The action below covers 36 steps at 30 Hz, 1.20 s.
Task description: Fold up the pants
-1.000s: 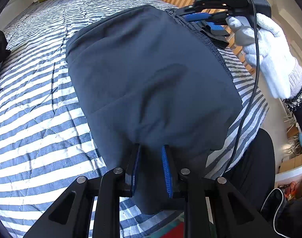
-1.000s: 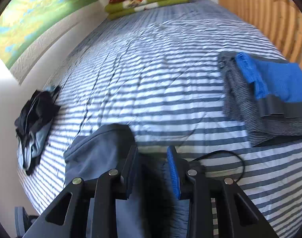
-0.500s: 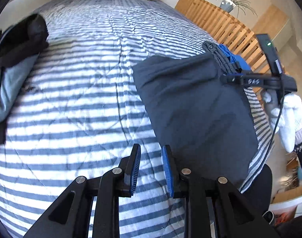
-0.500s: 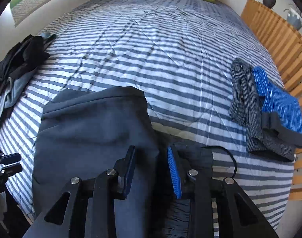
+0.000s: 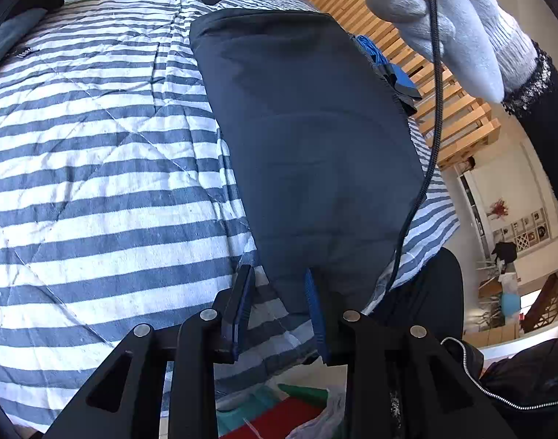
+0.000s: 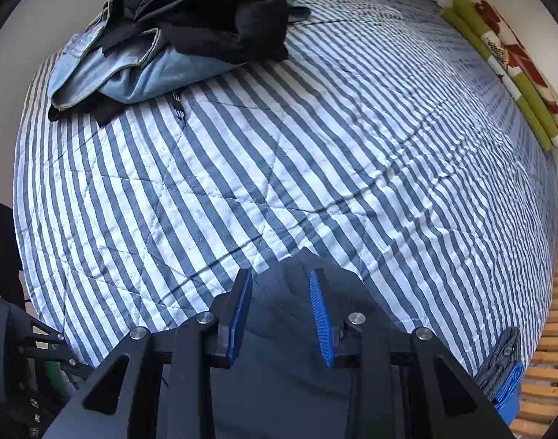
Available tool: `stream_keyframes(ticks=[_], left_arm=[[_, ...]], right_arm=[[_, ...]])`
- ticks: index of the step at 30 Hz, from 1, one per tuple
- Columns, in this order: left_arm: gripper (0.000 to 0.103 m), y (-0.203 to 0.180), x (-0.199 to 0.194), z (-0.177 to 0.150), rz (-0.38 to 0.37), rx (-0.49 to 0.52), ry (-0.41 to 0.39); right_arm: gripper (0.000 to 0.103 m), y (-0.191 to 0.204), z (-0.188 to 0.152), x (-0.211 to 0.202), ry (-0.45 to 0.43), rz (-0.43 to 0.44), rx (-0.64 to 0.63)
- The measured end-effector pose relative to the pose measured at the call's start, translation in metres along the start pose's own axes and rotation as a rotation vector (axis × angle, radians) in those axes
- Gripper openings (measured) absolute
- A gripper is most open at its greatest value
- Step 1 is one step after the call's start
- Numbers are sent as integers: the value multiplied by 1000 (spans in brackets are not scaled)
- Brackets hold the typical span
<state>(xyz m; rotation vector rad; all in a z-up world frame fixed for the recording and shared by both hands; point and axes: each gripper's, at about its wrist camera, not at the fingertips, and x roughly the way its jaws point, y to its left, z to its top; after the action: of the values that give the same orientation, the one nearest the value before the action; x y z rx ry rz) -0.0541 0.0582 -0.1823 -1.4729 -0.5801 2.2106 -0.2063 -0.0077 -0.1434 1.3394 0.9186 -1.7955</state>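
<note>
Pants [image 5: 308, 139] lie folded below both parted grippers [image 5: 279, 307].

The pants [image 5: 308, 139] are dark navy, of a smooth plain fabric, and are folded into a long flat rectangle. They lie on the blue and white striped bedcover [image 5: 96, 183], near its edge (one narrow end reaches over that edge). The surface is nearly flat, with only some soft creases.

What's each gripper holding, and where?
Nothing is gripped. On the left gripper the jaws are opening, the near corner of the pants between them; the right gripper is open over their far edge.
</note>
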Motion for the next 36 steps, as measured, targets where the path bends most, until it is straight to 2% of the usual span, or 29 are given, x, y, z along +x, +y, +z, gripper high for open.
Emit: stream_keyframes(ticks=[6,10,16,18,19,20,22,24,27,30,33,36], left_arm=[[32,6,1,-1,-55,-33,-33],[31,3,6,3,-29,-15,-44],[32,-17,6,5,49,72,-47],[32,-20,7,6,55,84,-46],[32,-21,7,6,56,87,-45],[32,-23,8,6,56,90,-44],[31,-24,8,5,53,93,-41],[30,-28,10,4,52,102,-41],[20,-34,1,-7,43,116,-47],[20,-39,-4,-8,46,139,-55],[8,-42,-8,-6,53,151,-70],[7,-37,-6,-1,67,145,-69]], right_arm=[[30,10,13,14,72,69,-56],[30,23,17,25,131,58,-138],[29,23,14,51,218,-16,-195],[25,22,9,57,237,-50,-211],[12,20,7,58,240,-59,-209],[5,17,6,57,239,-43,-186],[3,7,8,49,210,-6,-124],[3,-4,11,38,169,35,-56],[2,-20,11,24,131,77,16],[2,-43,8,11,81,108,101],[2,-74,2,2,35,172,241],[2,-82,0,-2,15,181,268]])
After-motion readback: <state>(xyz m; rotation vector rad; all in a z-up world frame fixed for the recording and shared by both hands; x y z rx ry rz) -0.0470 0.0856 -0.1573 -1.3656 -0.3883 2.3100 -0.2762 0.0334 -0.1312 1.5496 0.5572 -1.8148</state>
